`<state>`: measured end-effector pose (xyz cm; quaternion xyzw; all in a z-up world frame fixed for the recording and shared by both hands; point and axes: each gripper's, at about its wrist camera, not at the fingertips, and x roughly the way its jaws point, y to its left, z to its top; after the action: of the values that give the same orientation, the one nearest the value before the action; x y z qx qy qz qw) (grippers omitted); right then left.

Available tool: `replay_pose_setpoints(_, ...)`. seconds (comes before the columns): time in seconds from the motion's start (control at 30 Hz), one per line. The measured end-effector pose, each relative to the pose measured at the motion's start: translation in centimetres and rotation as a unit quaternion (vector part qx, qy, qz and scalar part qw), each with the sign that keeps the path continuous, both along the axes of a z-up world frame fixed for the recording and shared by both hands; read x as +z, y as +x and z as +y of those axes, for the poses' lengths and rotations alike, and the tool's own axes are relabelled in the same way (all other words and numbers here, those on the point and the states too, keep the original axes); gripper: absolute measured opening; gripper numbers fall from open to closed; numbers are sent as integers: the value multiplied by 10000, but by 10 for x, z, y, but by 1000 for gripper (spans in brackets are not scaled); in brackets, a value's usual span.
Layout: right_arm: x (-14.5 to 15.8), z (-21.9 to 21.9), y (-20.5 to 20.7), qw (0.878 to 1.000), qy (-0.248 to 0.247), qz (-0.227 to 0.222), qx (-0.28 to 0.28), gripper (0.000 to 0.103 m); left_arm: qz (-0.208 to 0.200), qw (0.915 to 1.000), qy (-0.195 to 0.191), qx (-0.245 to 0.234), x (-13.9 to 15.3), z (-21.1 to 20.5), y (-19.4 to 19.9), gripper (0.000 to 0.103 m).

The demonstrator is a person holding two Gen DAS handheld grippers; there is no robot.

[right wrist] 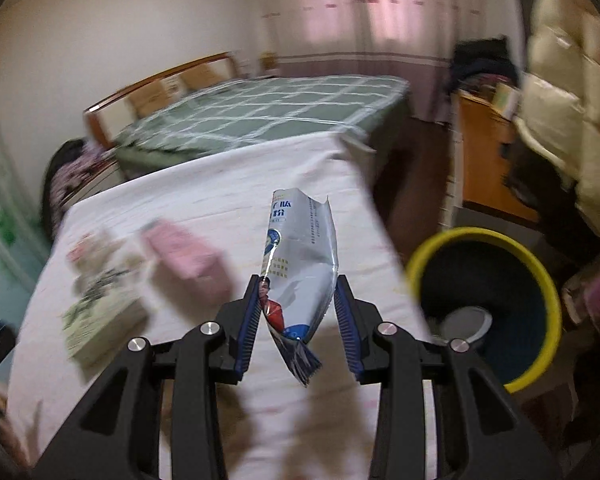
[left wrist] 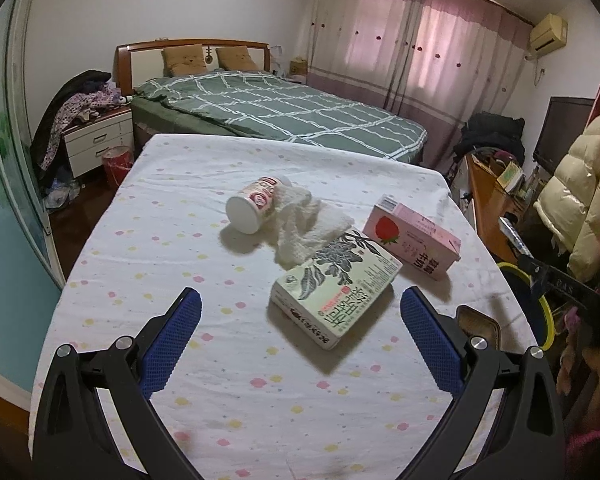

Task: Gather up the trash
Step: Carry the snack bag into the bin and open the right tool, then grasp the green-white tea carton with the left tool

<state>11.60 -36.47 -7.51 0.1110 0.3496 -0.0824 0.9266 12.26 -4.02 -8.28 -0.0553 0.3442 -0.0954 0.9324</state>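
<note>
Jaws of the right gripper [right wrist: 296,304] pinch a silver-blue foil packet [right wrist: 300,256] that stands up between the blue pads above the cloth-covered counter [right wrist: 220,184], with the yellow-rimmed bin [right wrist: 540,272] on the floor at about three o'clock from it. Jaws of the left gripper [left wrist: 300,316] are spread wide and hold nothing, hovering over the counter [left wrist: 180,208]. From the green box [left wrist: 336,280] lying between their tips, a crumpled white tissue [left wrist: 304,220] lies at eleven o'clock against a tipped white cup [left wrist: 252,204], and a pink strawberry carton [left wrist: 412,236] lies at two o'clock.
</note>
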Motion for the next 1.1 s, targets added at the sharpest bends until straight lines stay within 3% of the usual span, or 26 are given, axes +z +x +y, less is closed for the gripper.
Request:
replay_pose_setpoints(0.23, -31, -77, 1, 9914, 0, 259, -1279, 36, 109, 9999, 83, -76, -8, -10, 12, 98)
replay_pose_setpoints(0.43, -51, -115, 2, 9813, 117, 476, -1859, 37, 198, 9996, 138, -131, -15, -16, 23, 98)
replay_pose_setpoints(0.53, -58, -120, 4, 9784, 115, 543, -1991, 37, 219, 9996, 143, -140, -17, -16, 29, 98)
replay_pose_setpoints(0.67, -62, -124, 5, 9767, 159, 567, -2065, 46, 251, 9995, 157, -127, -21, -16, 35, 98)
replay_pose_setpoints(1.1, -60, -121, 6, 9781, 58, 569, -2000, 49, 450, 9987, 227, 0, -33, -3, 77, 98)
